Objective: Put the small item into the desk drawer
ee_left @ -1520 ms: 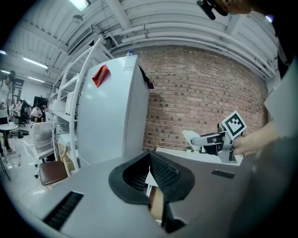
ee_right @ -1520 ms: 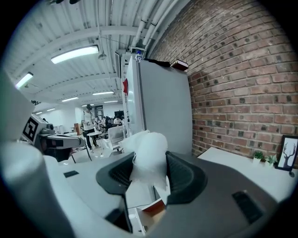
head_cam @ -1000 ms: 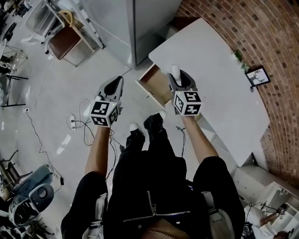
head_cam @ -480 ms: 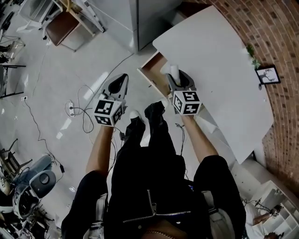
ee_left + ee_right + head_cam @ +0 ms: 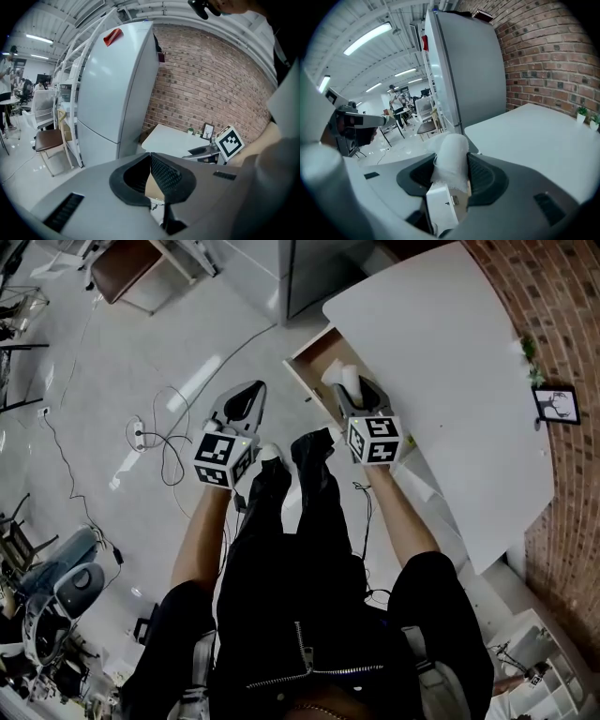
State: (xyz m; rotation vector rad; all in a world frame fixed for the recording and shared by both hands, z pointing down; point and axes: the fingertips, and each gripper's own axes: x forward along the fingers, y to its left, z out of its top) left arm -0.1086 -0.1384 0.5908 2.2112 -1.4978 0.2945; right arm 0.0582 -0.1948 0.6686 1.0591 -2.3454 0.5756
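In the head view my right gripper point(image 5: 354, 390) is shut on a small white item point(image 5: 345, 381) wrapped in gauzy material, which sticks out past the jaws. It hangs over the near end of the open wooden desk drawer point(image 5: 319, 357), which stands out from the white desk point(image 5: 450, 381). The right gripper view shows the small white item point(image 5: 450, 164) clamped between the black pads point(image 5: 480, 173). My left gripper point(image 5: 246, 401) is to the left over the floor, apart from the drawer. In the left gripper view the left gripper point(image 5: 150, 157) has its tips together and holds nothing.
A grey fridge point(image 5: 117, 89) stands past the desk's far end. Cables and a power strip point(image 5: 141, 434) lie on the floor at the left. The person's legs and shoes point(image 5: 309, 460) are between the grippers. A framed picture point(image 5: 560, 404) and a small plant point(image 5: 532, 351) sit by the brick wall.
Both grippers have sunk lower. The right one, with the white item still in it, now sits closer over the open drawer. The jaws have not changed.
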